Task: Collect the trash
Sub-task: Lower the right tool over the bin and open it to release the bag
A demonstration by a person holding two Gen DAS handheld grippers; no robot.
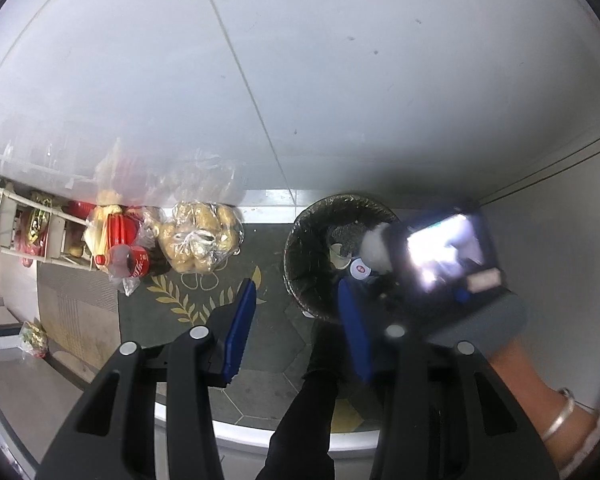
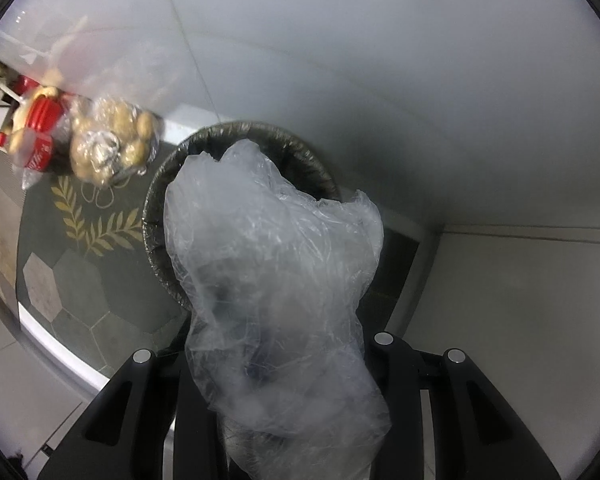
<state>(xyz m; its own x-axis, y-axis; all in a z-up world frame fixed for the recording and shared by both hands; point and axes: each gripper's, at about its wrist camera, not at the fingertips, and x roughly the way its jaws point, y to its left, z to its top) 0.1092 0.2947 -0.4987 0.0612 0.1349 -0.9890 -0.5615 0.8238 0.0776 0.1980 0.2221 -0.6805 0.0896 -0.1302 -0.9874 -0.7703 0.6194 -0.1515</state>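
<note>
A round bin with a black liner [image 1: 300,240] stands on the floor against the white wall, with some rubbish inside it. My left gripper [image 1: 296,292] points down beside the bin's near rim. It is open, and nothing lies between its blue pads [image 1: 240,320]. In the right wrist view a crumpled clear plastic bag [image 2: 276,248] hangs from my right gripper [image 2: 276,364] straight over the bin [image 2: 260,126]. The bag hides the fingertips, and the jaws appear shut on it. The right hand's unit [image 1: 452,256] shows blurred over the bin.
A clear bag of potatoes [image 1: 198,240], a cola bottle [image 1: 136,264] and a red container [image 1: 120,232] lie left of the bin on a dark patterned mat [image 1: 188,304]. A white rack [image 1: 8,216] stands far left. A black-clad leg [image 1: 312,400] and a braceleted arm [image 1: 556,420] are close.
</note>
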